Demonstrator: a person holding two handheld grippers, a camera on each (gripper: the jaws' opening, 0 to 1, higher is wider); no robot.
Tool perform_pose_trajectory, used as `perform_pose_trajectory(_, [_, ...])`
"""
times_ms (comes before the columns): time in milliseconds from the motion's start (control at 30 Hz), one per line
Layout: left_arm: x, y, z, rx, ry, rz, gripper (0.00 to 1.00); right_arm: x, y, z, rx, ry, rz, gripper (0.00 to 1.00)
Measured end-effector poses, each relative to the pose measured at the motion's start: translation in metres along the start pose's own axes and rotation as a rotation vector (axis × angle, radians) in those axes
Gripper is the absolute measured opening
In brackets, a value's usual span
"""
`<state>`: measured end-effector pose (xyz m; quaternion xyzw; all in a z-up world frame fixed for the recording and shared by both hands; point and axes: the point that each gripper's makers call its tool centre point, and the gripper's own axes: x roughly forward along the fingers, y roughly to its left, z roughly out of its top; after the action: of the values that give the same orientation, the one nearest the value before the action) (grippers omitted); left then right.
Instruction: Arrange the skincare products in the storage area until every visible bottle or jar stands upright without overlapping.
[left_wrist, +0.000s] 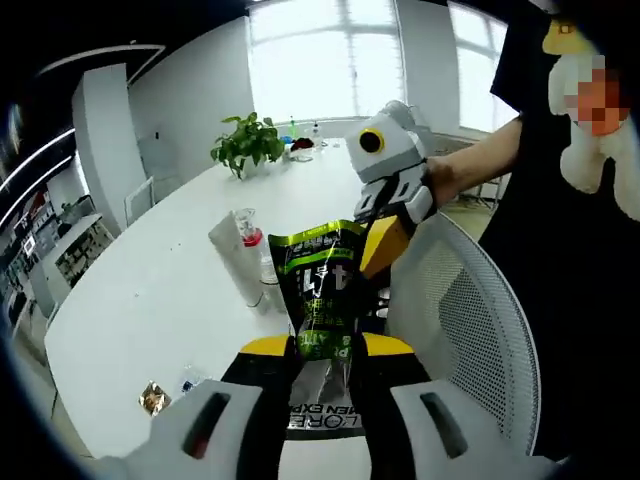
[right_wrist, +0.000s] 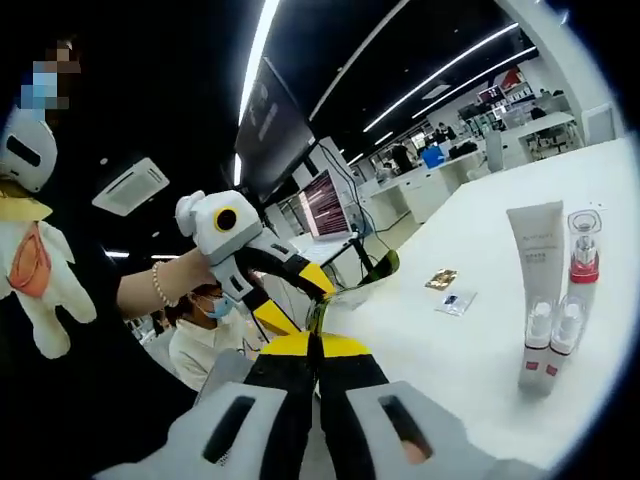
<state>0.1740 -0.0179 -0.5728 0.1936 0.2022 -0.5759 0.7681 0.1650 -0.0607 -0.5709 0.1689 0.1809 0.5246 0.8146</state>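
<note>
Two handheld grippers share one green-and-black pouch (left_wrist: 322, 290) above the near edge of a long white table (left_wrist: 150, 300). In the left gripper view, the left gripper (left_wrist: 322, 350) is clamped on the pouch's lower end, while the right gripper (left_wrist: 385, 240) pinches its upper right corner. In the right gripper view, the right gripper's jaws are pressed together on the pouch's thin edge. On the table just beyond the pouch stand a white tube (right_wrist: 536, 262), a red-collared bottle (right_wrist: 582, 255) and two small red-based vials (right_wrist: 550, 345), upright and close together. The risk, as I judge it: pulling in opposite directions could tear or crumple the soft pouch, and lowering it carelessly could topple the crowded uprights.
</note>
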Motion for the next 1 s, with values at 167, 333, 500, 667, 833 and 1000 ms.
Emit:
perform_pose_trajectory(167, [-0.007, 0.023, 0.01, -0.139, -0.119, 0.158, 0.33, -0.009, -0.012, 0.008, 0.034, -0.073, -0.079, 0.01])
perform_pose_trajectory(333, [-0.019, 0.036, 0.014, -0.332, -0.236, 0.267, 0.41, -0.017, -0.019, 0.023, 0.074, -0.166, -0.12, 0.01])
perform_pose_trajectory(500, [-0.025, 0.046, 0.001, -0.435, -0.263, 0.325, 0.47, -0.022, -0.023, 0.043, 0.123, -0.282, -0.141, 0.01])
perform_pose_trajectory(667, [-0.024, 0.043, -0.001, -0.582, -0.345, 0.312, 0.51, -0.025, -0.019, 0.064, 0.159, -0.376, -0.123, 0.01])
perform_pose_trajectory(833, [-0.023, 0.033, 0.021, -0.68, -0.493, 0.234, 0.56, -0.025, -0.011, 0.08, 0.198, -0.465, -0.071, 0.01])
perform_pose_trajectory(1000, [-0.024, 0.027, 0.05, -0.844, -0.687, 0.145, 0.56, -0.023, -0.005, 0.085, 0.255, -0.54, -0.036, 0.01])
